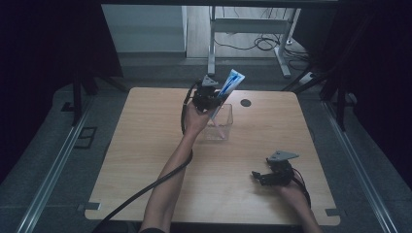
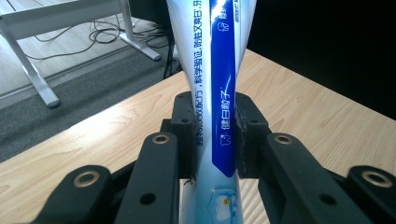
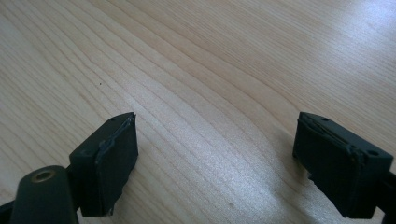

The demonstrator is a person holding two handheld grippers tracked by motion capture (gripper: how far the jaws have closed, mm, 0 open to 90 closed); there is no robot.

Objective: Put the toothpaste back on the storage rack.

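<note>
While the left arm reaches across the table, the right one rests near the person's edge.

Left gripper (image 1: pixel 210 99): held up over the far middle of the wooden table (image 1: pixel 145 145), jaws pinched on a toothpaste tube (image 1: pixel 227 90). In the left gripper view the left gripper (image 2: pixel 212 133) has both pads pressed flat against the tube's sides.

Toothpaste tube: white and light blue with a dark blue stripe and printed characters (image 2: pixel 223 93). In the high view it tilts, upper end leaning up and to the right, lower end down inside a clear container (image 1: pixel 219 124). Whether the tip touches the container's bottom, cannot tell.

Clear container: small, square, transparent walls, open top; stands on the table just right of the left hand (image 1: pixel 194 119).

Right gripper (image 1: pixel 265 177): low over the near right part of the table, pointing left. Right gripper view shows the right gripper (image 3: pixel 215 158) with jaws spread wide, bare wood between them, nothing held.

Right hand (image 1: pixel 291 191): behind the gripper, near the table's front edge.

Table: light wood grain, a dark round hole (image 1: pixel 246 103) near the far edge, right of the container.

Cable (image 1: pixel 141 191): black, trailing from the left gripper along the forearm toward the bottom of the high view.
</note>
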